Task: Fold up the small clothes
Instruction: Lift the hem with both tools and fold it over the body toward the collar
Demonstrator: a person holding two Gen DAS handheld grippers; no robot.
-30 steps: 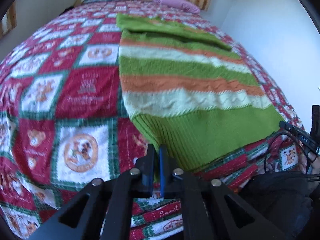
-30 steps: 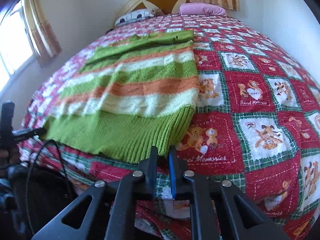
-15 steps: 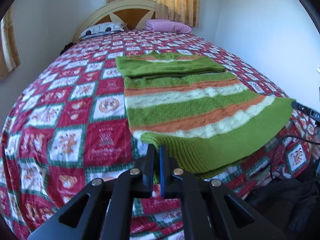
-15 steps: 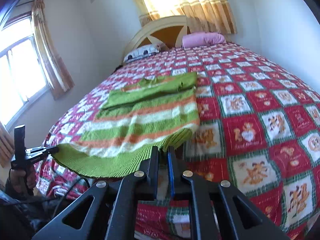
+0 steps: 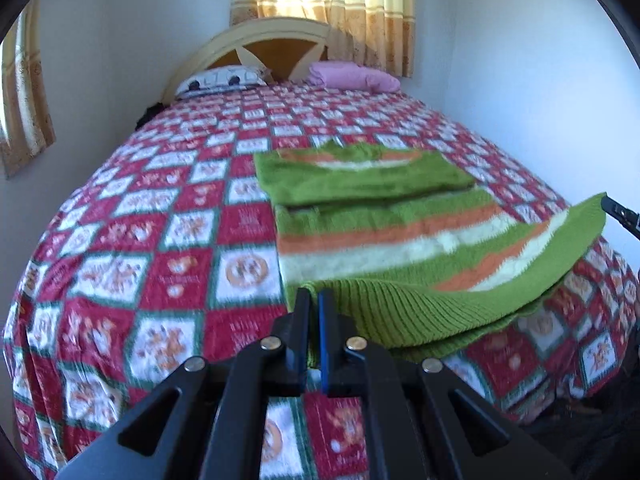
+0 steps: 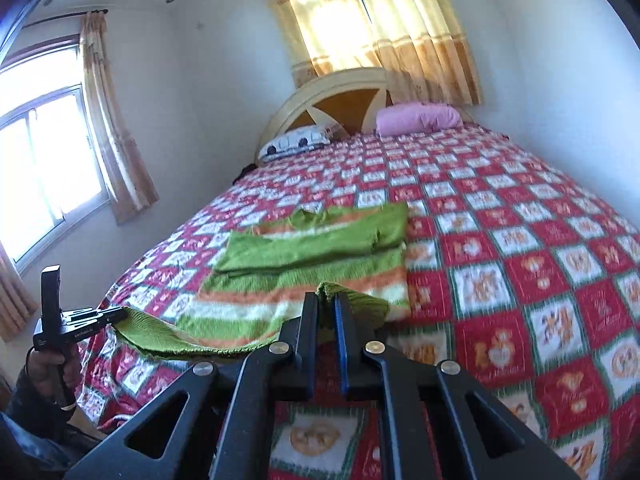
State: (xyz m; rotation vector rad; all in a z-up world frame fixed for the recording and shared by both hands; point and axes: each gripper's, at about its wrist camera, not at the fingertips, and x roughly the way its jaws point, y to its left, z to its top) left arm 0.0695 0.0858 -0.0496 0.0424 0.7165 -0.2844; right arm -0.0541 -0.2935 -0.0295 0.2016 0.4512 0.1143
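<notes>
A green knitted sweater (image 5: 384, 216) with orange and cream stripes lies on the bed, its sleeves folded across the chest. My left gripper (image 5: 314, 300) is shut on one corner of the ribbed green hem. My right gripper (image 6: 327, 300) is shut on the other hem corner. The hem hangs lifted off the quilt between the two, sagging in the middle. In the right wrist view the left gripper (image 6: 116, 314) shows at far left, held by a hand (image 6: 52, 372). The tip of the right gripper (image 5: 618, 212) shows at the right edge of the left wrist view.
A red, white and green patchwork quilt (image 5: 160, 248) covers the bed. A patterned pillow (image 5: 222, 80) and a pink pillow (image 5: 352, 76) lie by the headboard (image 6: 340, 100). Curtained windows (image 6: 44, 176) and white walls flank the bed. Dark cables and fabric (image 5: 600, 432) sit low right.
Both grippers rose and tilted up with the sweater's hem in them. The hem lifted off the quilt, and the headboard and curtains came into view.
</notes>
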